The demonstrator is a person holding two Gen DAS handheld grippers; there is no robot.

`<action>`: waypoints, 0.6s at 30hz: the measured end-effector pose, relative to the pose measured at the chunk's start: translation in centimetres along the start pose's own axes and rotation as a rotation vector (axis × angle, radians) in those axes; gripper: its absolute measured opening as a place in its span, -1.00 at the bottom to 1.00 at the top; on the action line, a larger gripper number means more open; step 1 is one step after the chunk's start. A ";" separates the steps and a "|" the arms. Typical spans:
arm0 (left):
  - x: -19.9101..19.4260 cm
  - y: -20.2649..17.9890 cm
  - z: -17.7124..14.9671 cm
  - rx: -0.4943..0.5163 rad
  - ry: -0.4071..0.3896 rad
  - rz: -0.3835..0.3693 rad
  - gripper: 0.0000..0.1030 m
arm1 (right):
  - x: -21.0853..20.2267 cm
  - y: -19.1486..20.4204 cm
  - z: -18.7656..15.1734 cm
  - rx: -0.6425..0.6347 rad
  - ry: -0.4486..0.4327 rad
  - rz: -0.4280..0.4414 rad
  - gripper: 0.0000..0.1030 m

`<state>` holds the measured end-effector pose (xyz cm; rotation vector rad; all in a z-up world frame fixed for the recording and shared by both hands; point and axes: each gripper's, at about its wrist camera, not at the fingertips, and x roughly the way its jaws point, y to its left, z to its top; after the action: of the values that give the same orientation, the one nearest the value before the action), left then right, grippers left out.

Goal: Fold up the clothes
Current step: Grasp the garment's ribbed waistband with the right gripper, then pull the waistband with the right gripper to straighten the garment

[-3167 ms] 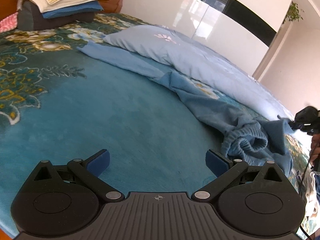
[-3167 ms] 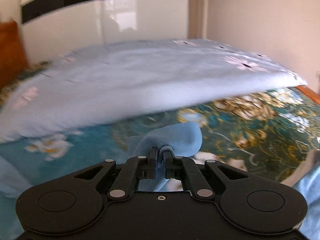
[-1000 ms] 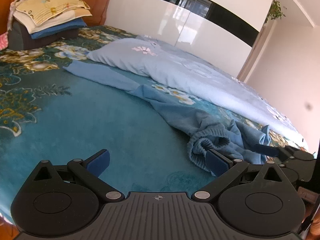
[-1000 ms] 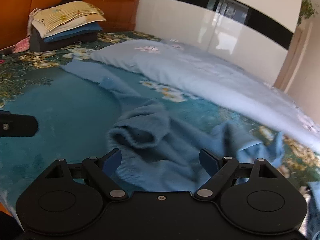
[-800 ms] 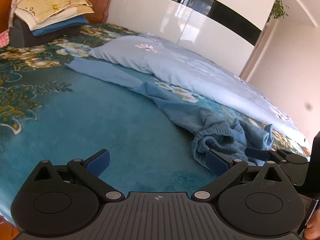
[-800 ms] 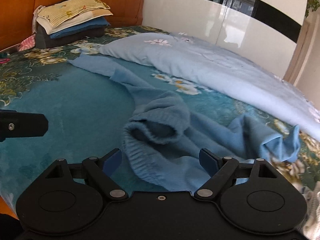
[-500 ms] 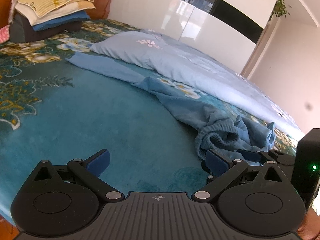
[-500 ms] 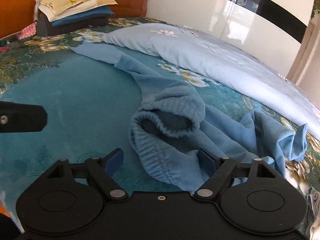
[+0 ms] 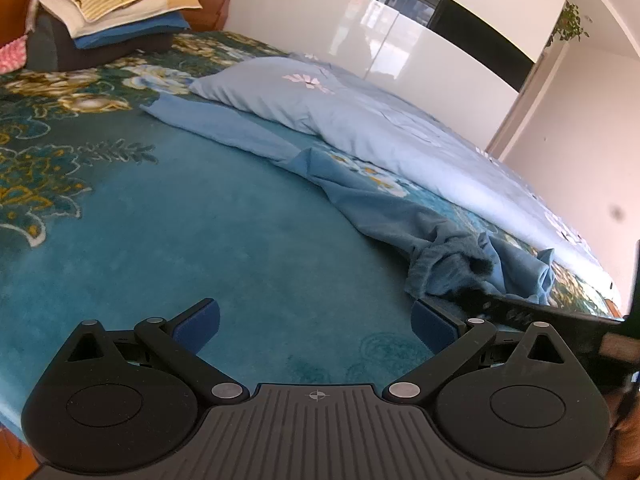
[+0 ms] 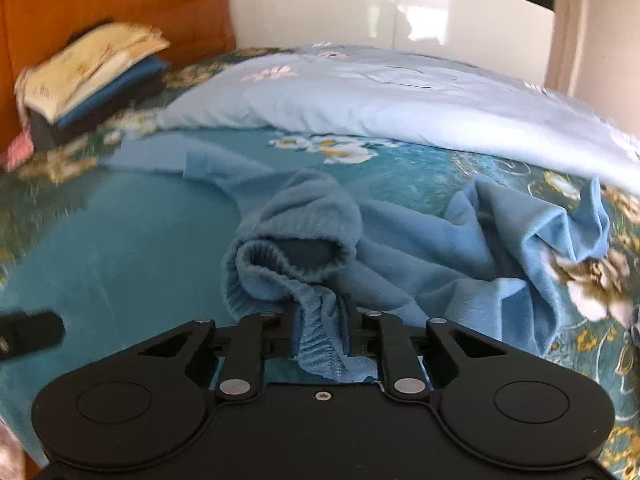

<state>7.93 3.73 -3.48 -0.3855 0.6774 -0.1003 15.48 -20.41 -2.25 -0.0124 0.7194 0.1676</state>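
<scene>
On the teal floral bedspread point(image 9: 208, 240) lies a crumpled blue garment point(image 10: 420, 264) — its ribbed elastic hem bunched toward the near edge, one long part trailing away toward the headboard. The right gripper point(image 10: 322, 330) has just been closing, and its jaws now pinch that elastic hem between them. The left gripper point(image 9: 316, 320) hangs over bare bedspread just left of the garment, jaws wide apart, nothing between them. Beyond lie a pale blue quilt point(image 9: 380, 120) and a stack of folded linens point(image 9: 108, 12).
</scene>
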 end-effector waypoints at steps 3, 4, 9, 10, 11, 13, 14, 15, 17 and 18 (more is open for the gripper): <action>-0.3 0.0 0.2 -0.008 -0.005 0.000 1.00 | -2.0 -0.5 0.6 0.023 -0.043 0.055 -0.75; -0.4 0.0 0.2 -0.010 -0.007 -0.002 1.00 | -2.8 -0.5 0.7 0.019 -0.061 0.077 -0.76; -0.8 -0.3 0.3 -0.005 -0.016 -0.012 1.00 | -7.1 -0.4 1.3 -0.002 -0.122 0.230 -0.78; -0.9 -0.4 0.4 -0.002 -0.018 -0.013 1.00 | -7.8 -0.4 1.2 -0.002 -0.123 0.255 -0.78; -1.0 -0.4 0.4 0.000 -0.021 -0.015 1.00 | -8.4 -0.4 1.2 -0.003 -0.123 0.280 -0.78; -1.2 -0.5 0.4 0.000 -0.025 -0.015 1.00 | -9.5 -0.3 0.9 -0.021 -0.119 0.324 -0.78; -1.2 -0.5 0.4 -0.002 -0.026 -0.016 1.00 | -10.1 -0.2 0.7 -0.031 -0.115 0.340 -0.78; -1.2 -0.4 0.4 -0.004 -0.026 -0.015 1.00 | -10.5 -0.1 0.4 -0.040 -0.107 0.357 -0.78; -1.2 -0.4 0.4 -0.006 -0.025 -0.014 1.00 | -10.8 0.0 -0.1 -0.063 -0.090 0.379 -0.78; -1.1 -0.4 0.4 -0.007 -0.022 -0.013 1.00 | -10.9 0.0 -0.3 -0.075 -0.080 0.385 -0.78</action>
<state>7.35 3.74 -2.41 -0.3976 0.6536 -0.1063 7.22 -22.02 4.62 0.0617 0.6293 0.5598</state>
